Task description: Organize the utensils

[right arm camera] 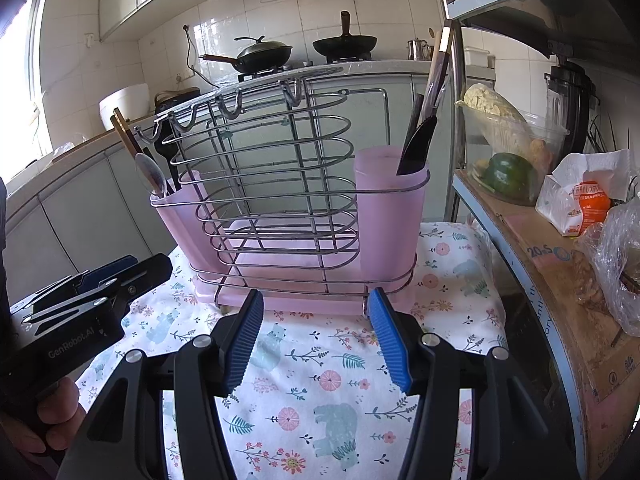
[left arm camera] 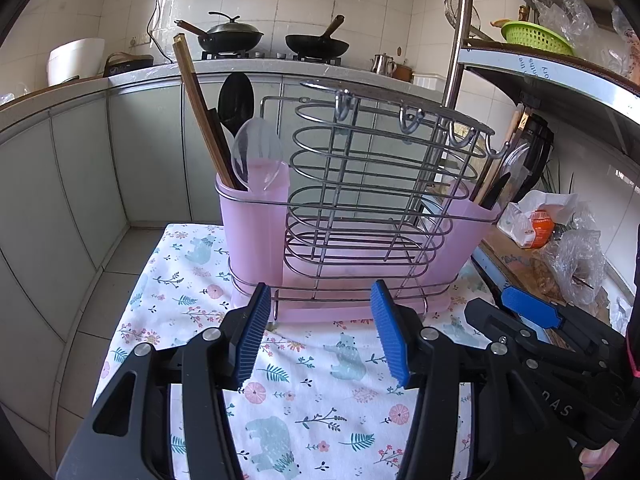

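Both the left gripper (left arm camera: 318, 330) and the right gripper (right arm camera: 316, 334) are held open and empty near the wire utensil rack (left arm camera: 352, 208), which is stood on the floral-clothed bench (left arm camera: 304, 392), with spoons (left arm camera: 256, 156) slotted in its left pink cup.

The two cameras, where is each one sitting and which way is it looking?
Left wrist view: sits on the left claw, looking forward and a bit down past its open blue fingers at the pink utensil rack on the flowered cloth; the right claw shows at the right.
Right wrist view: sits on the right claw, facing the same rack from further right; the left claw and a hand show at the left.
Both share: the rack, cloth and the stove with two pans.
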{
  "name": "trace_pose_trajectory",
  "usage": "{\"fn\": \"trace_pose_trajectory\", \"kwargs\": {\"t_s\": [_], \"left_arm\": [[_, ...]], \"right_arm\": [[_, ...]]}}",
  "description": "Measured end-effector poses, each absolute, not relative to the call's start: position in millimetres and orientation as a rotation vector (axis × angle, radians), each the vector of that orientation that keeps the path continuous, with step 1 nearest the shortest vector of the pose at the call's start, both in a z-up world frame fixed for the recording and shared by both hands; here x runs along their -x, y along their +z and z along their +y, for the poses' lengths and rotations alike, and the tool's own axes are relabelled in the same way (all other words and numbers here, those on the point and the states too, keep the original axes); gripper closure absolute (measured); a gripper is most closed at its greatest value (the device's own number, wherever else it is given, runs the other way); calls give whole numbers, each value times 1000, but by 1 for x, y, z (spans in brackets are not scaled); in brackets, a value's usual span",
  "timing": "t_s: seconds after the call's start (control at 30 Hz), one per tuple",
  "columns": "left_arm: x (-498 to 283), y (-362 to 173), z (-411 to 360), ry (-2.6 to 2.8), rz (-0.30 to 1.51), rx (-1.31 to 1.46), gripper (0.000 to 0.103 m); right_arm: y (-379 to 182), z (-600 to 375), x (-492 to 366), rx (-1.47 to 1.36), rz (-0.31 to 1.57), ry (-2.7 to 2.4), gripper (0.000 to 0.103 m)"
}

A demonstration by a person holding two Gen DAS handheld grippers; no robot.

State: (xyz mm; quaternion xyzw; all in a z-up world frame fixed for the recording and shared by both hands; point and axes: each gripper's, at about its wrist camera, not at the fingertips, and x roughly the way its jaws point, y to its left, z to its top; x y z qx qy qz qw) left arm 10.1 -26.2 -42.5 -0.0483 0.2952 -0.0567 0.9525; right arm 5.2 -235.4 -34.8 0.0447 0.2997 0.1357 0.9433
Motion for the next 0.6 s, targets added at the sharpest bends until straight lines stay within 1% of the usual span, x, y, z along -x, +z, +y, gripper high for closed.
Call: {"fn": "trace_pose_trajectory", "kwargs": {"t_s": [0.6], "left_arm": [[-13, -46, -23, -126, 614, 99, 51]], "right_arm": [[-34, -238, -9, -98, 623, 275, 49]]}}
